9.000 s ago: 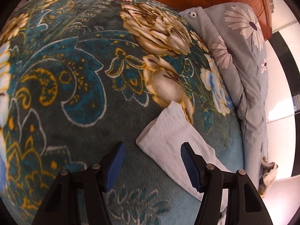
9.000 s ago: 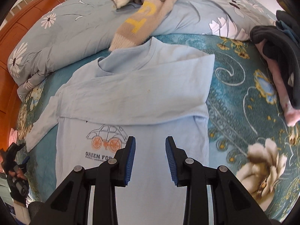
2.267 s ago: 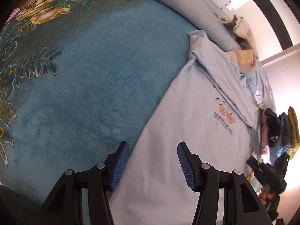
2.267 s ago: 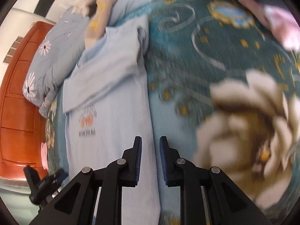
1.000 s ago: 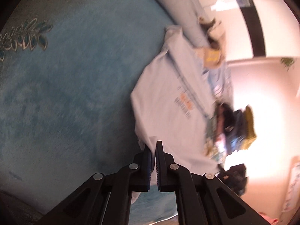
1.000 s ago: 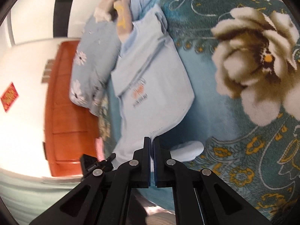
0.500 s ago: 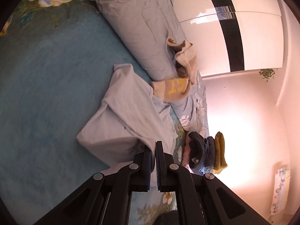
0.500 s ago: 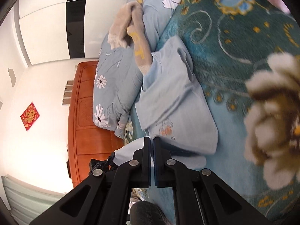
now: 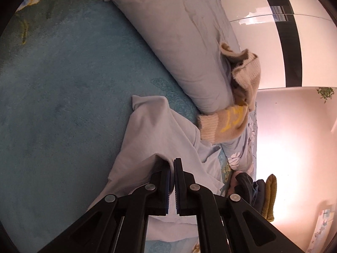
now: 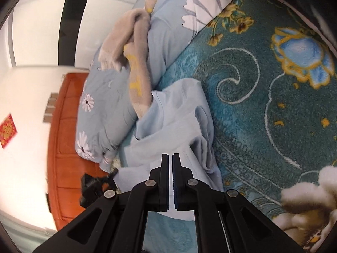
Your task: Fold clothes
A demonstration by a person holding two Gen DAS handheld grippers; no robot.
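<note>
Pinching the pale blue shirt (image 9: pixel 155 130) hem, my left gripper (image 9: pixel 171 164) and right gripper (image 10: pixel 170 158) hold it above the teal blanket (image 10: pixel 263 109).

Left gripper (image 9: pixel 171 165) jaws clamped on light-blue shirt (image 9: pixel 155 130) hem.

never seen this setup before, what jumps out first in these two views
Both black grippers are pinched shut on the light blue t-shirt, the left gripper and the right gripper each holding a bunched edge lifted off the bed. Behind the shirt a beige knit sweater with yellow lettering lies draped over the pale blue floral duvet. The teal floral blanket covers the bed beneath.
</note>
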